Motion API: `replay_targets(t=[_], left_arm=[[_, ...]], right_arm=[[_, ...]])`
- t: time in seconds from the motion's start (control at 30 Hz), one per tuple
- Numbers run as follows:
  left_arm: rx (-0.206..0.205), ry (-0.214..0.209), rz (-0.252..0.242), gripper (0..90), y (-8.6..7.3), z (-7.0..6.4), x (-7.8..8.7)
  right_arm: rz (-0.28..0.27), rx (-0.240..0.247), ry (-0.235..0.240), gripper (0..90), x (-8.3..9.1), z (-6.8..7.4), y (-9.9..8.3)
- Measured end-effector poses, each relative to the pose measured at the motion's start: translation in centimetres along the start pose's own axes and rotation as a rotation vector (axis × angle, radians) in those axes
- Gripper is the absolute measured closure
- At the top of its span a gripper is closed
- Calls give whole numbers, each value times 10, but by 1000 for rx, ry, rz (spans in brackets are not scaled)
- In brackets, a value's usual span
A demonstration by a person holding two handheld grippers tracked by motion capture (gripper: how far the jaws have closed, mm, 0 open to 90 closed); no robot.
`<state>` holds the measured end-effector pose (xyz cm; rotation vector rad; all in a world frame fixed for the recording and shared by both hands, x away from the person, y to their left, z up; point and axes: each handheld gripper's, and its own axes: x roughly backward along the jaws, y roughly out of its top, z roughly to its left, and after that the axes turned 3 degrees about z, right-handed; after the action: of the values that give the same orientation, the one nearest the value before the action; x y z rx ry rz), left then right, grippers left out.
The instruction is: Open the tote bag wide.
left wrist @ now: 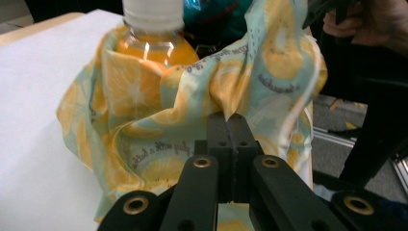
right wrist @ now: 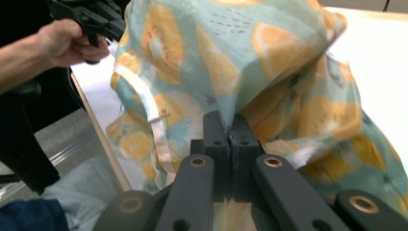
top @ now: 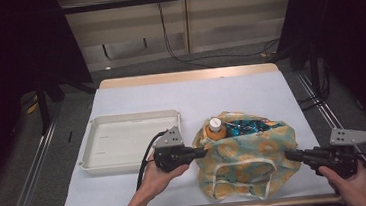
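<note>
A cloth bag (top: 248, 160) printed with orange slices on pale teal sits at the table's front right. Inside it stands an orange juice bottle (top: 215, 129) with a white cap, next to a dark teal snack packet (top: 246, 126). My left gripper (top: 204, 153) is shut on the bag's left rim; its view shows the jaws pinching the cloth (left wrist: 231, 103) just below the bottle (left wrist: 156, 41). My right gripper (top: 290, 156) is shut on the bag's right rim, with fabric (right wrist: 226, 72) pinched between its jaws. The other hand (right wrist: 57, 43) shows beyond the bag.
An empty white tray (top: 95, 158) lies left of the bag on the white table cover (top: 190, 95). Black curtains hang on both sides, and cables run across the floor behind the table.
</note>
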<state>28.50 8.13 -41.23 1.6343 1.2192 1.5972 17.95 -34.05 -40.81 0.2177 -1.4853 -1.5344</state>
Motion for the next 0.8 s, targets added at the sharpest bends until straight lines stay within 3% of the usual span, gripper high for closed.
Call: replay_targets(t=[0.27, 0.43, 0.6, 0.67, 0.73, 0.8], left_arm=[[-29, -10, 127, 900, -11, -5, -21], [-15, -21, 145, 900, -16, -4, -24], [-10, -32, 177, 900, -24, -1, -28], [-13, -33, 186, 900, -25, -1, -29], [-22, -35, 188, 900, -26, -1, -29], [-3, -30, 192, 900, -29, 1, -29]], right_arm=[[71, -33, -18, 900, -11, -10, -21], [81, -34, -43, 899, -11, -14, -27], [165, -44, -50, 897, -22, -15, -37], [175, -40, -55, 892, -24, -15, -38], [230, -24, -73, 878, -29, -14, -40], [225, -21, -69, 819, -29, -15, -40]])
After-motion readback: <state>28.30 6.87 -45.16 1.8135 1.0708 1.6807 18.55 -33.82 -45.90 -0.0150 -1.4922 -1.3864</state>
